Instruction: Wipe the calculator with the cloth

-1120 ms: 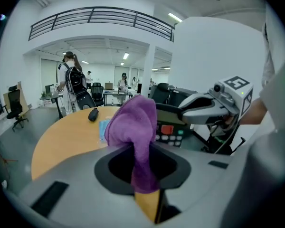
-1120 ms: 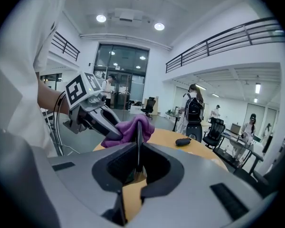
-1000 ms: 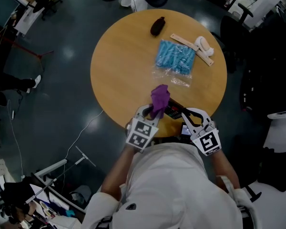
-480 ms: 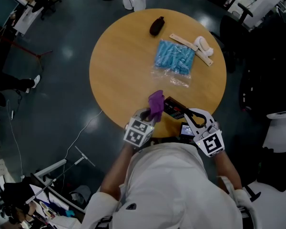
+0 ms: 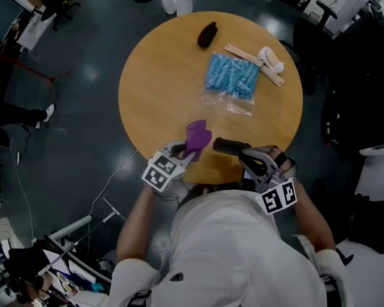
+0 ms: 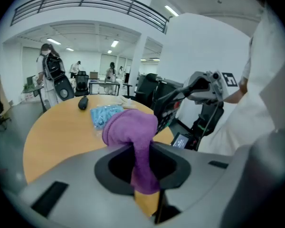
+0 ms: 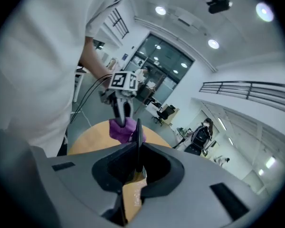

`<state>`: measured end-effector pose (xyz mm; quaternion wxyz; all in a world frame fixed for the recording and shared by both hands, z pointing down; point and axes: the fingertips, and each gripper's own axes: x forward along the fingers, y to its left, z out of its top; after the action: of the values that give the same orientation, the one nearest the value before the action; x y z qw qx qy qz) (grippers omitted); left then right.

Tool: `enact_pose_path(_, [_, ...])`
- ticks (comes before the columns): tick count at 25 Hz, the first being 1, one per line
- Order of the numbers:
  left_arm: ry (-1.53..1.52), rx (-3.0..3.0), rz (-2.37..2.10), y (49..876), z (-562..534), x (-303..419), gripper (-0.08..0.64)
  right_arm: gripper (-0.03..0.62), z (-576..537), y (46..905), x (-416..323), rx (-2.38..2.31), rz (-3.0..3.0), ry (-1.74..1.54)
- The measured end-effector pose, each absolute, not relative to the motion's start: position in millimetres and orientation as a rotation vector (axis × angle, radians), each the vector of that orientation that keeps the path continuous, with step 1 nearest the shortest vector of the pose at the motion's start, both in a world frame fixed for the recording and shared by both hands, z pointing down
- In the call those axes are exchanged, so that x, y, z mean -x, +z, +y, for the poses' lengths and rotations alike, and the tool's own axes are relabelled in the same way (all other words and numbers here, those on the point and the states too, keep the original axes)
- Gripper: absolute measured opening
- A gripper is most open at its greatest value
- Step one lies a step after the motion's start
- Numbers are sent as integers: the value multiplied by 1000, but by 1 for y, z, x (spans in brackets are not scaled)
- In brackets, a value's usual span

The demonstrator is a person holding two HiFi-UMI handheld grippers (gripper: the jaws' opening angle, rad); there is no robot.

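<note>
The left gripper (image 5: 182,151) has its jaws closed on a purple cloth (image 5: 196,135). The left gripper view shows a narrow fold of the cloth clamped between the two jaws. The bulk of the fabric is bunched into a rounded wad just beyond the fingertips, and a short tail hangs down behind the clamping point. The right gripper (image 5: 246,155) has its jaws closed on the calculator (image 5: 229,146). The right gripper view shows the dark, thin body standing edge-on between the jaws, gripped at one end, with the remaining length projecting past the fingertips. The calculator is held in the air, tilted, over the near edge of the round wooden table (image 5: 160,88). In the left gripper view its keypad face is turned toward the left gripper. The two grippers face each other across this near edge. The wad of cloth sits just beside the free end of the calculator, on its left in the head view. The head view shows a narrow gap between the two items, but the gripper views overlap them, so contact cannot be determined. A blue packet (image 5: 230,78) and a small dark object (image 5: 207,34) lie on the far half of the table, well apart from both grippers.
</note>
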<state>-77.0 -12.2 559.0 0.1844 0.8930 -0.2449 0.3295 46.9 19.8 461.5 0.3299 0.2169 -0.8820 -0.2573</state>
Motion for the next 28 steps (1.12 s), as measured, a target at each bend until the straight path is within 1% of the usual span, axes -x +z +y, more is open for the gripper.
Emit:
enact_pose_path(6, [1118, -2725, -285, 501, -9, 78, 77, 46, 36, 487, -35, -287, -2189, -912])
enact_pose_path(10, [1219, -2786, 89, 468, 12, 56, 77, 47, 46, 493, -26, -169, -2190, -965])
enact_pose_path(15, [1415, -2799, 399, 448, 30, 37, 77, 46, 54, 481, -15, -113, -2227, -994])
enact_pose_path(21, [1624, -2743, 549, 467, 38, 29, 77, 46, 56, 464, -9, -135, -2248, -1028])
enact_pose_path(28, [1638, -2678, 580, 486, 36, 31, 77, 47, 69, 461, -3, -95, -2224, -1088])
